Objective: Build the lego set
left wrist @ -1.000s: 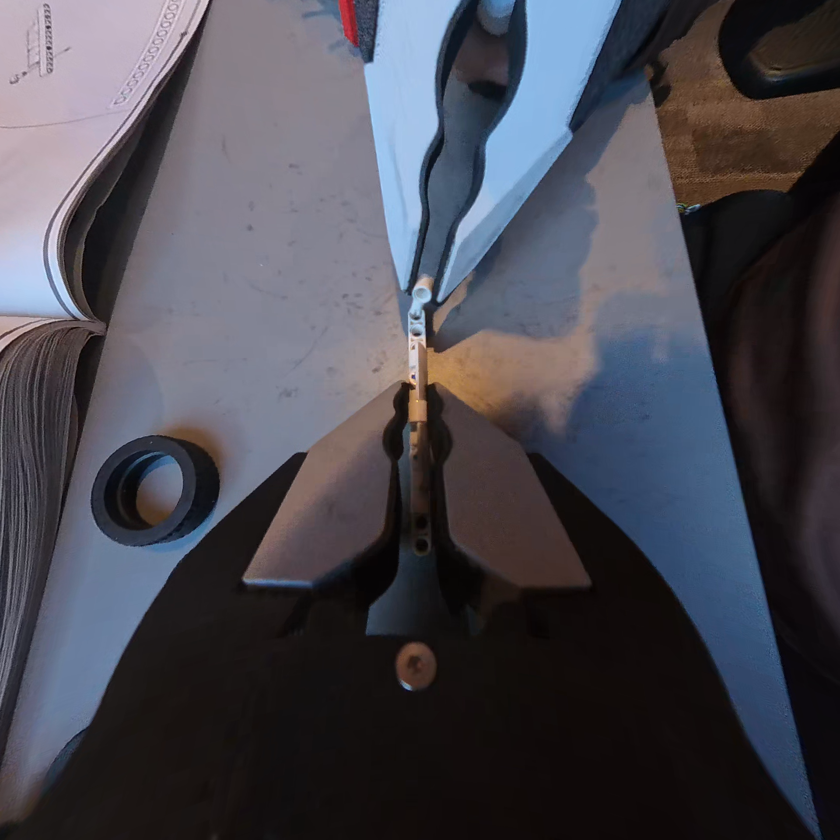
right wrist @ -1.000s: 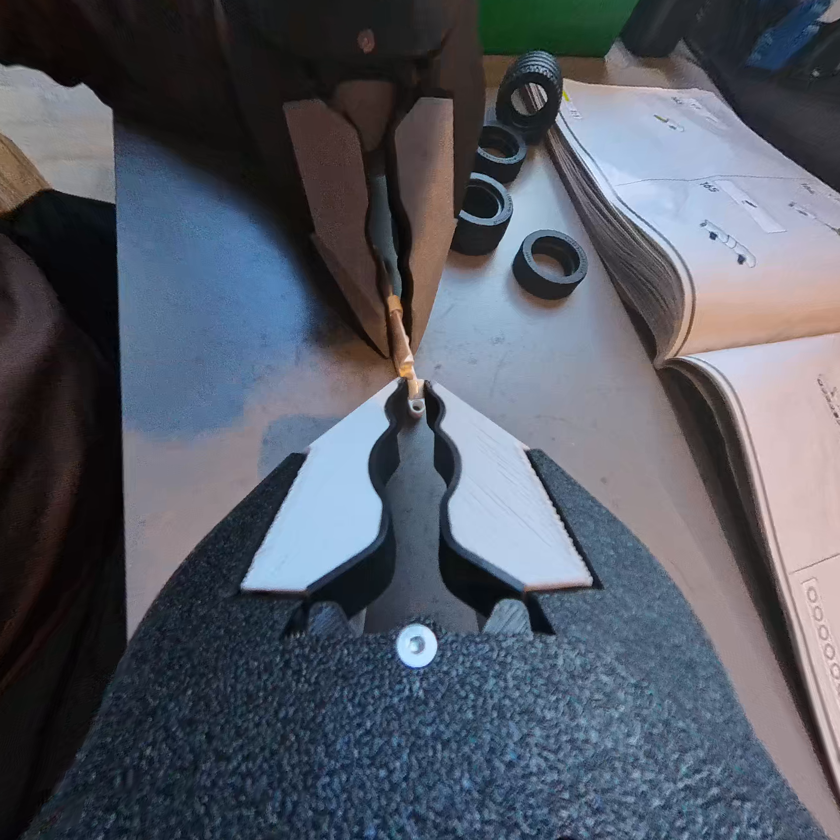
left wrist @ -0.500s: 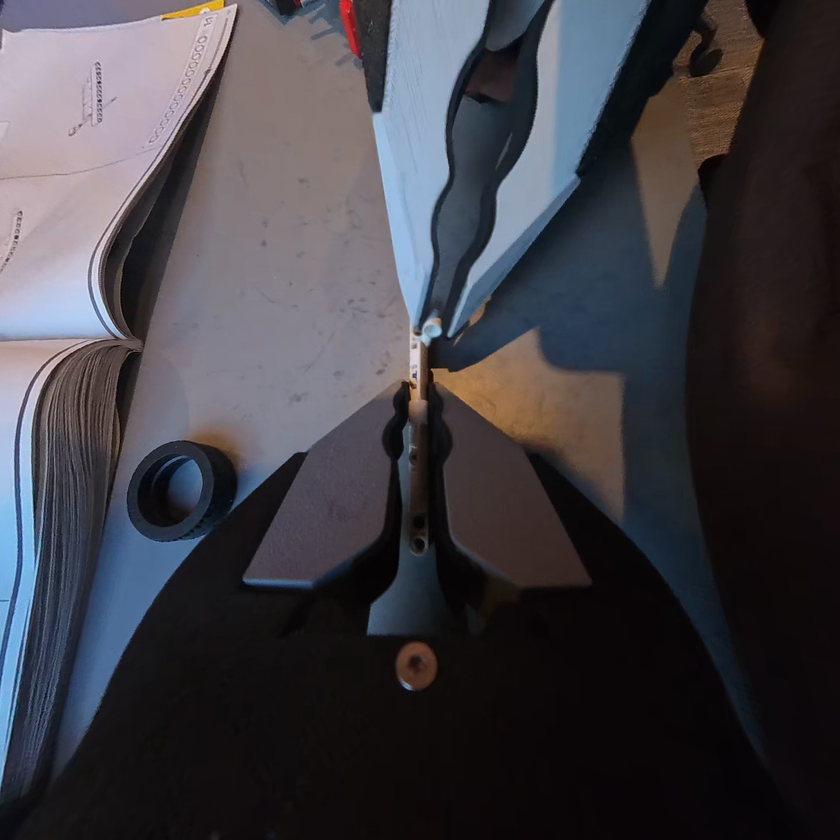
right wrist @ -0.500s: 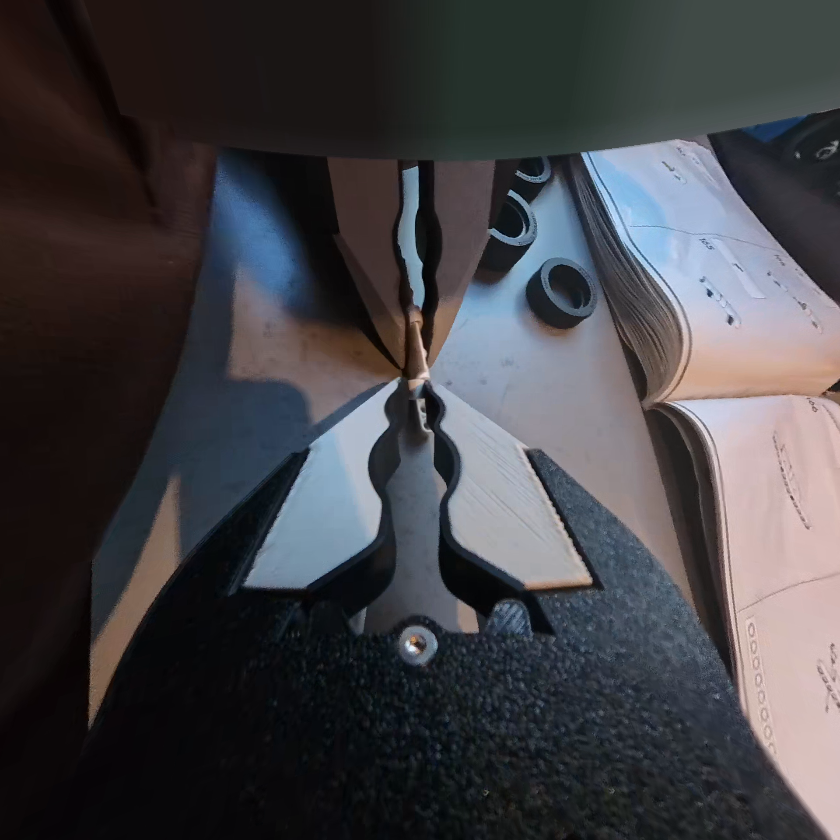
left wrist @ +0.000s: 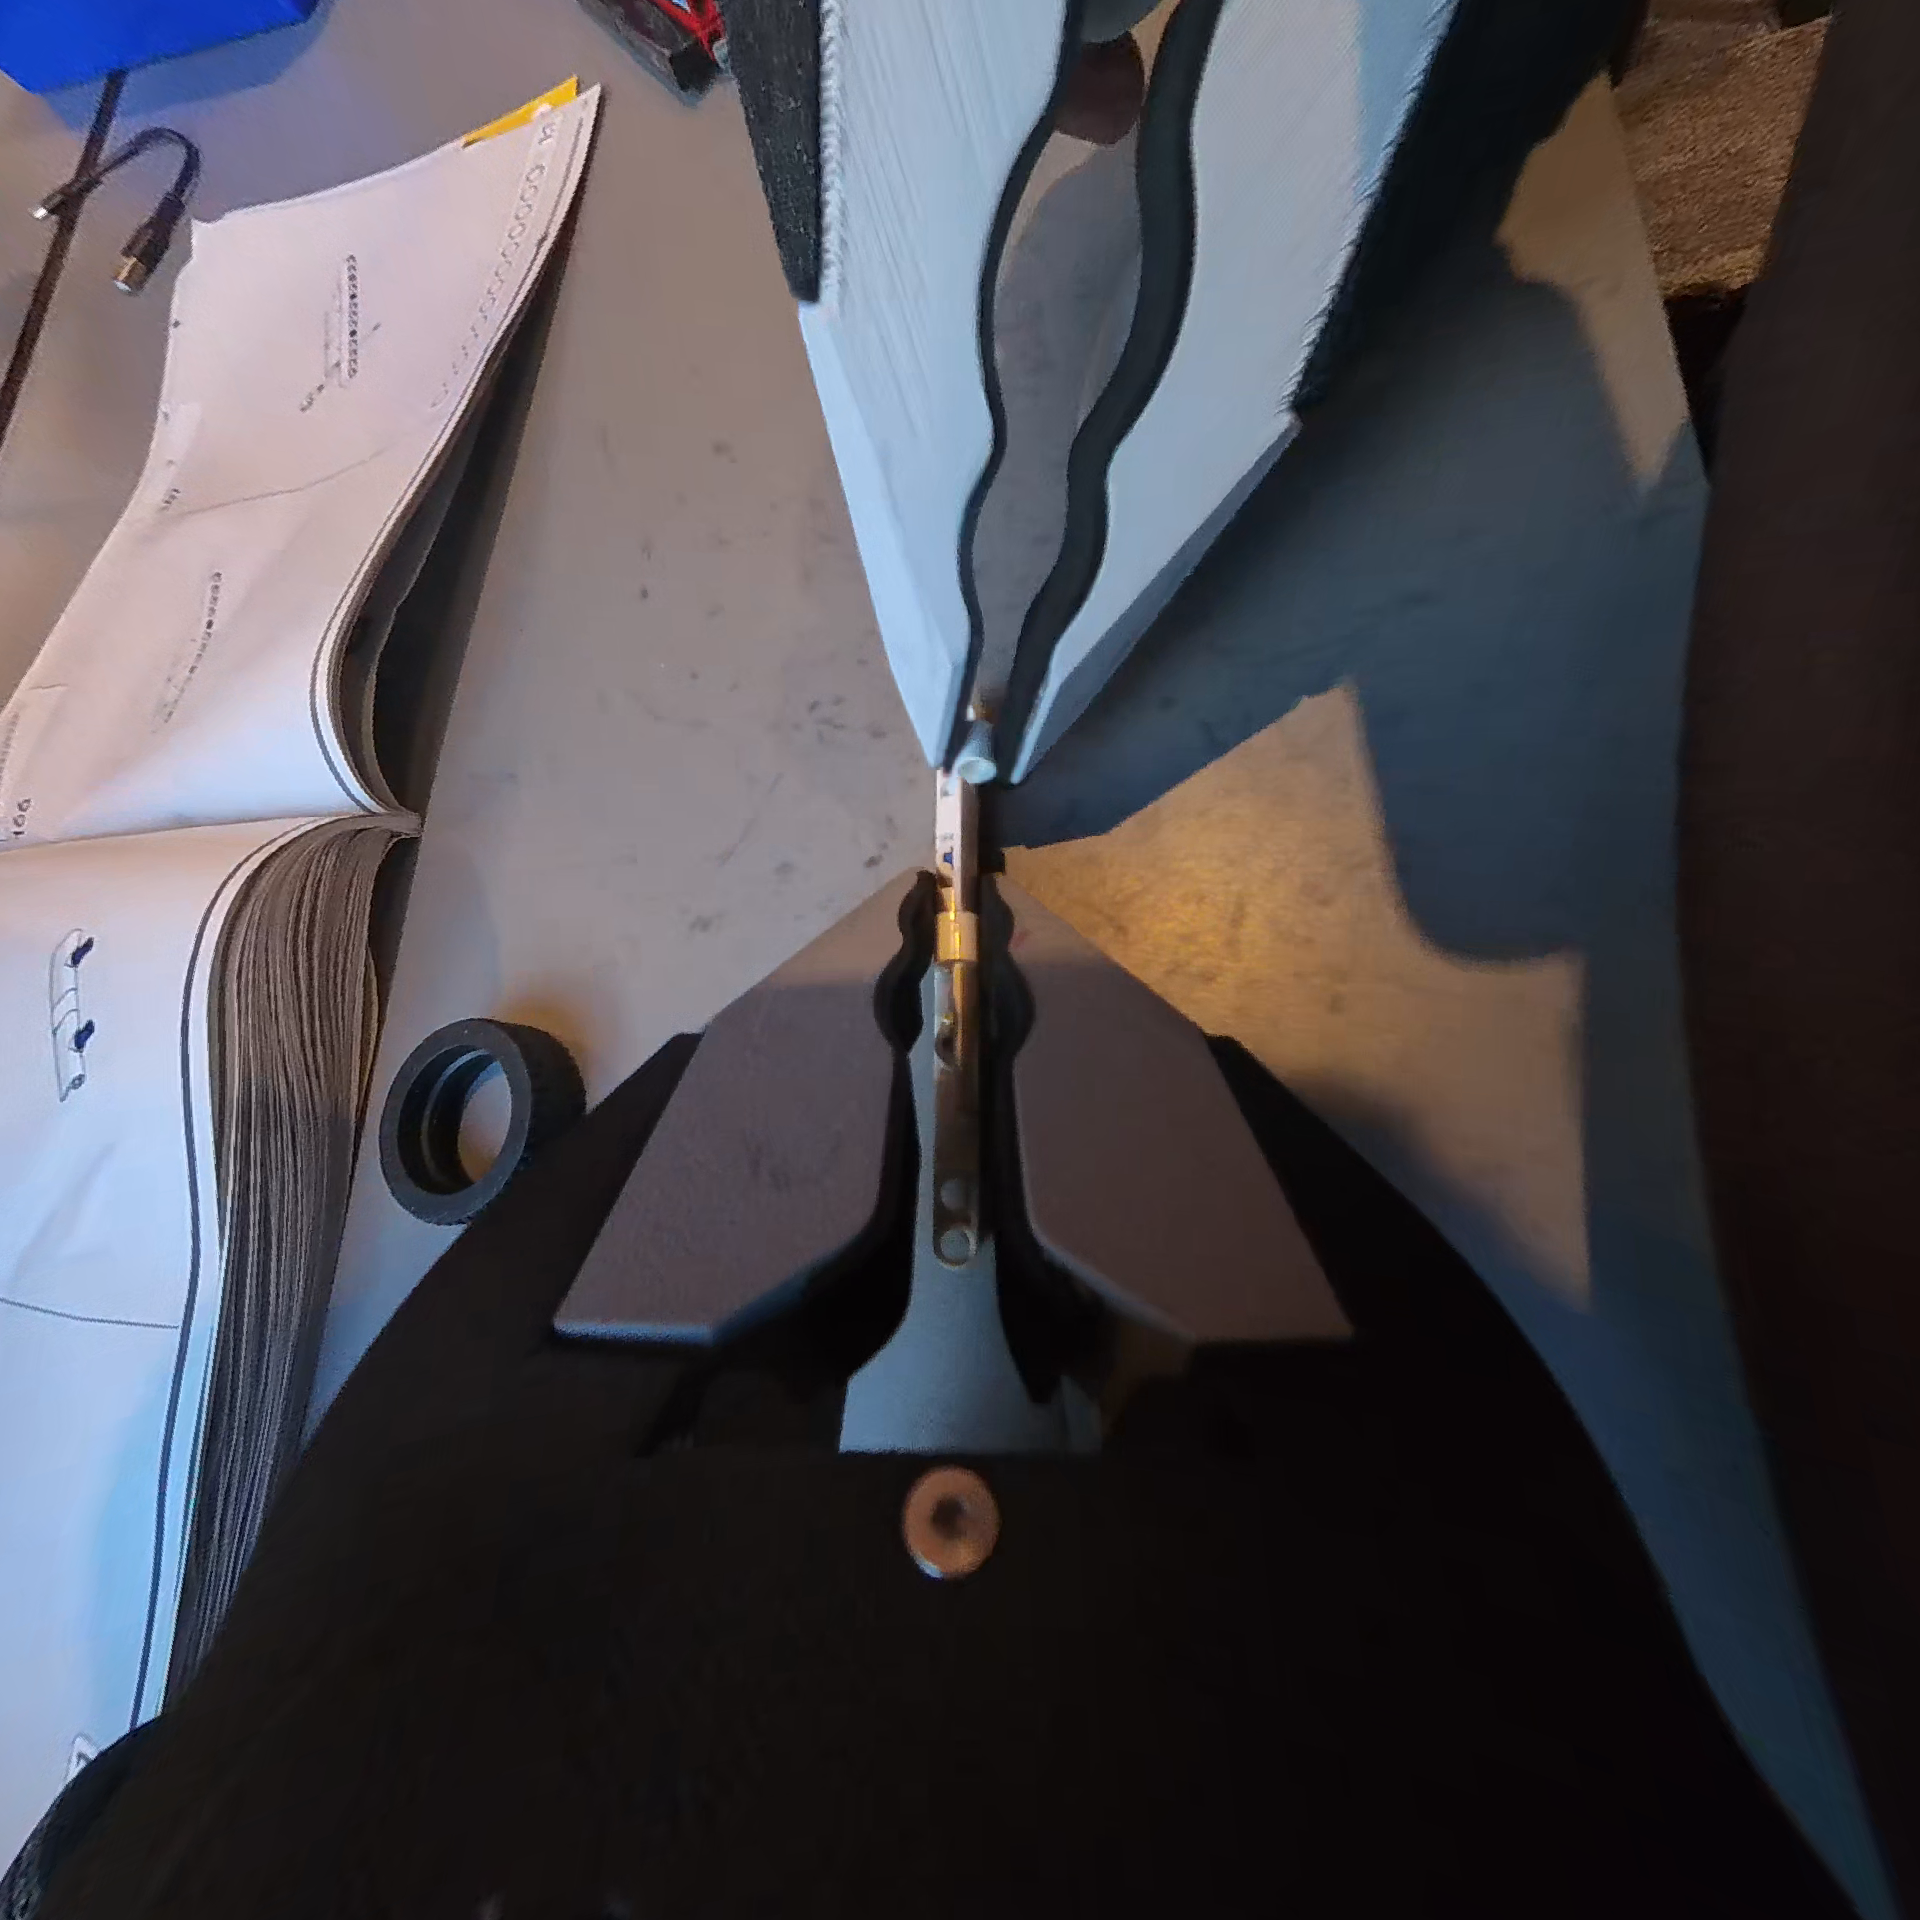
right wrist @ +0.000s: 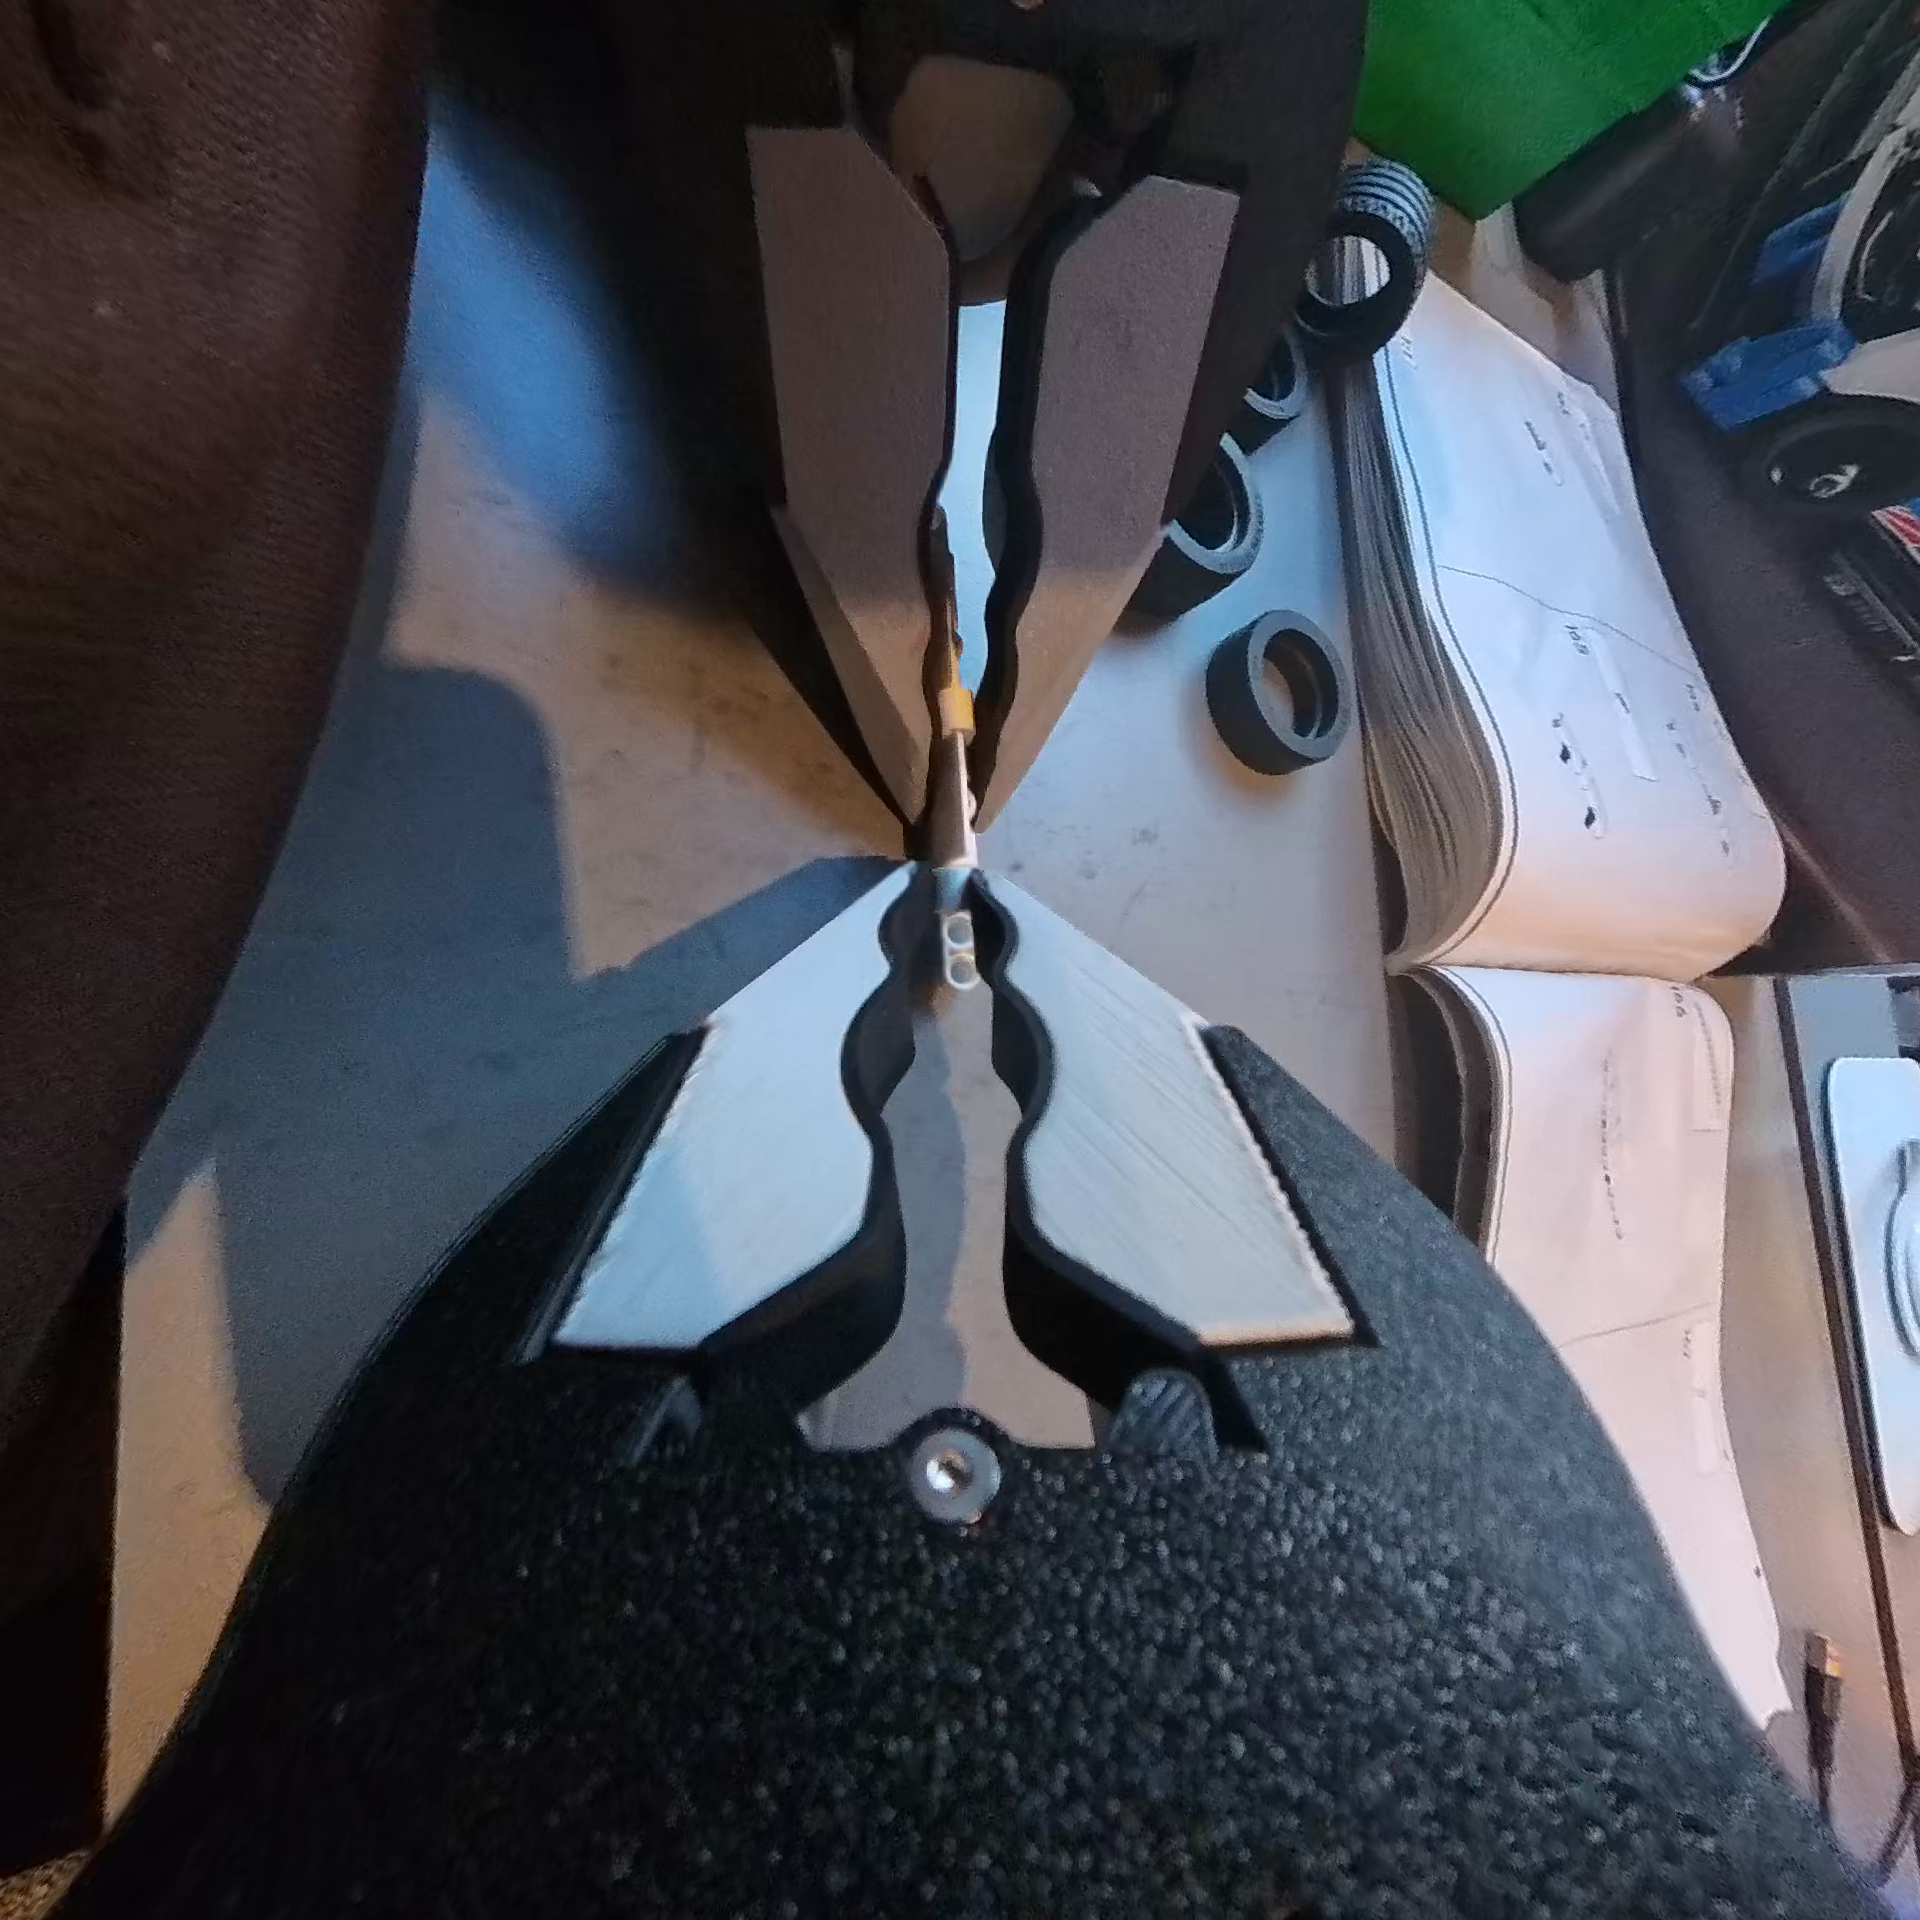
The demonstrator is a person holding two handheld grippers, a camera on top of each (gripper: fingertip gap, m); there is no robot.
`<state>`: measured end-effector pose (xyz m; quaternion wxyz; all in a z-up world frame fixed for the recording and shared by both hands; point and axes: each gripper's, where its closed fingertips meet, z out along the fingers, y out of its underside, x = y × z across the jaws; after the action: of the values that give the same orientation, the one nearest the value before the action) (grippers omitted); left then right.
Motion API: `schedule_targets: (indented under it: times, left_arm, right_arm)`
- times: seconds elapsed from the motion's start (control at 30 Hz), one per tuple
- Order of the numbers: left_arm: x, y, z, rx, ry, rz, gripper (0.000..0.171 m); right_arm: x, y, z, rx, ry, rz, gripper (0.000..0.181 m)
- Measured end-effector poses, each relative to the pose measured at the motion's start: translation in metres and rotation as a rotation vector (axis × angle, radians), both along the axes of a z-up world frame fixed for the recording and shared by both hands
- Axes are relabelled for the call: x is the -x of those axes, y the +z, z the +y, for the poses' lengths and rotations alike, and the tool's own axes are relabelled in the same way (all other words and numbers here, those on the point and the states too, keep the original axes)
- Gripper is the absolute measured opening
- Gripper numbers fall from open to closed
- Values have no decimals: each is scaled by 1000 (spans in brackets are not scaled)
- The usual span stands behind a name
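Note:
My left gripper (left wrist: 958, 883) is shut on a thin pale lego beam (left wrist: 956, 1101) with holes, held edge-on along its fingers. A tan bush (left wrist: 956, 935) sits on the beam near the tips. My right gripper (right wrist: 948, 881) faces it tip to tip and is shut on a small white connector (right wrist: 958, 940) with two holes. The connector meets the beam's free end (right wrist: 951, 800). The right gripper's white fingers (left wrist: 904, 468) come down from the top of the left wrist view. The left gripper's grey fingers (right wrist: 852, 468) come down from the top of the right wrist view.
An open instruction book (left wrist: 208, 727) lies on the grey table (left wrist: 675, 623), also in the right wrist view (right wrist: 1558, 675). Black tyres lie beside it (left wrist: 462, 1122) (right wrist: 1278, 707). A green box (right wrist: 1538, 83) stands behind. A person's dark clothing (right wrist: 187, 520) borders the table. Only a small space, under 4 cm, lies between the two pairs of fingers.
The two grippers have come closer tip to tip, so less of the beam shows between them. The connector now sits deeper between the right fingers. Both stay shut.

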<state>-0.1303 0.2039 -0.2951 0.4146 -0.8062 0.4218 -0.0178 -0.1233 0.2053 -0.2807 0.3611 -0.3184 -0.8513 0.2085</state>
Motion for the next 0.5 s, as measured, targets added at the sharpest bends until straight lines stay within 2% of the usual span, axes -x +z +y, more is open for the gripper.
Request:
schedule_targets:
  times: [0.5]
  left_arm:
    - [0, 0, 0, -62, 24, 66, 4]
  right_arm:
    - [1, -3, 0, -87, 61, -97, 7]
